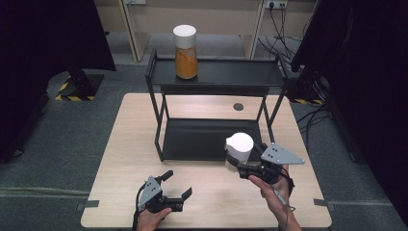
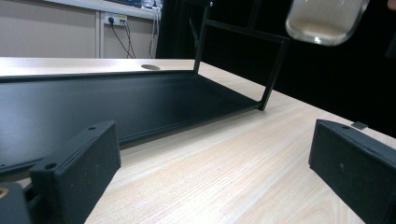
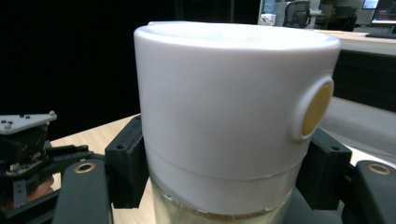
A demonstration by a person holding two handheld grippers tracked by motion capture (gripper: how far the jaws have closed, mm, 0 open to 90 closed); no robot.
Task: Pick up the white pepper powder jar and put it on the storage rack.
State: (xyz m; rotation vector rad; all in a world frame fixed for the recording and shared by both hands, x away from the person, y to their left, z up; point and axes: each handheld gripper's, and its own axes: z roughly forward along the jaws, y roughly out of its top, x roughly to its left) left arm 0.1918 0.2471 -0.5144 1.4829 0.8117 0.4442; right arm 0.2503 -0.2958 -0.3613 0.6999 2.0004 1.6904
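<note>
Pale wooden table [image 1: 125,144] carries a black two-tier metal rack [image 1: 216,77]. My right gripper [image 1: 242,169] clamps a white-lidded clear glass jar [image 1: 238,149] just below its lid, raised before the rack's lower shelf. My left gripper [image 1: 177,185] hovers agape, empty, well apart.

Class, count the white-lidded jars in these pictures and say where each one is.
2. One jar, with orange contents, stands on the rack's top shelf. The other jar is clamped in the right gripper, off the table.
</note>
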